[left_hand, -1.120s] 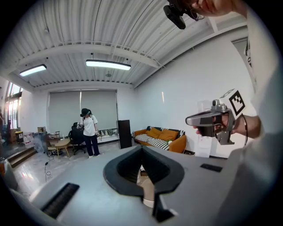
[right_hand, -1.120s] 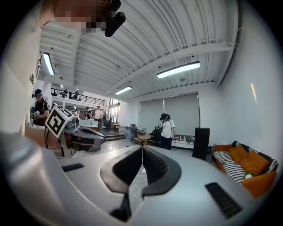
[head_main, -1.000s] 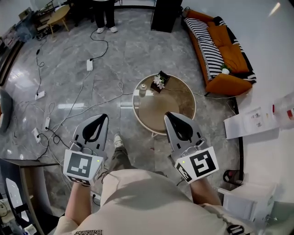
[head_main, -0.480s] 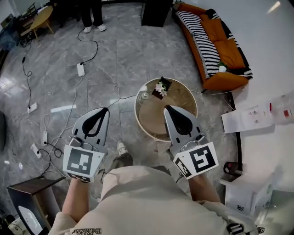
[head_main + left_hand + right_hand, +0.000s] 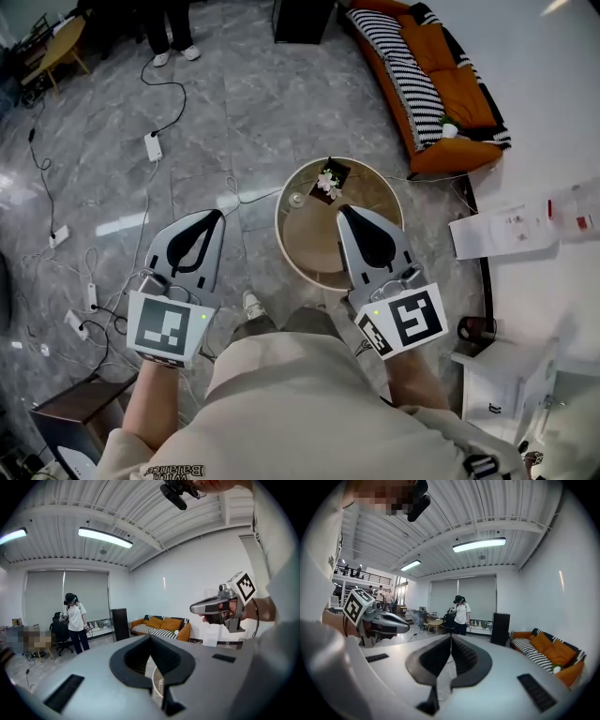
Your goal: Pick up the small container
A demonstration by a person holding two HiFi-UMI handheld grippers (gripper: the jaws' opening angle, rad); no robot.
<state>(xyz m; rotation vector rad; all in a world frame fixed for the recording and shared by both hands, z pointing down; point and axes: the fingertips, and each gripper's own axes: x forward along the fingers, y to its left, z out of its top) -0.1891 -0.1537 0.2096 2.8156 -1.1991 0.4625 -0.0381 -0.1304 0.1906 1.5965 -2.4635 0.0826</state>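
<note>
On the round desk point(image 5: 314, 239) out front, the small container point(image 5: 296, 199) sits near the rim at about 10 o'clock, close to the flowers point(image 5: 327, 178) at 12. Both grippers hover short of it. The left gripper point(image 5: 217, 215) is over the floor point(image 5: 234, 112), the right gripper point(image 5: 343, 211) over the desk — jaws closed on both, nothing in them.

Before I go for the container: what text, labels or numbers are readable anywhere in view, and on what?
"Balance": shirt, upside down at the head view's bottom edge; it seems to read so.
Paper sheet on the white counter: print too small to read.
Red label beside it: too small.
White box: small mark, unreadable.
Marker cubes: square patterns only, no letters.
Gripper views: no text.
</note>
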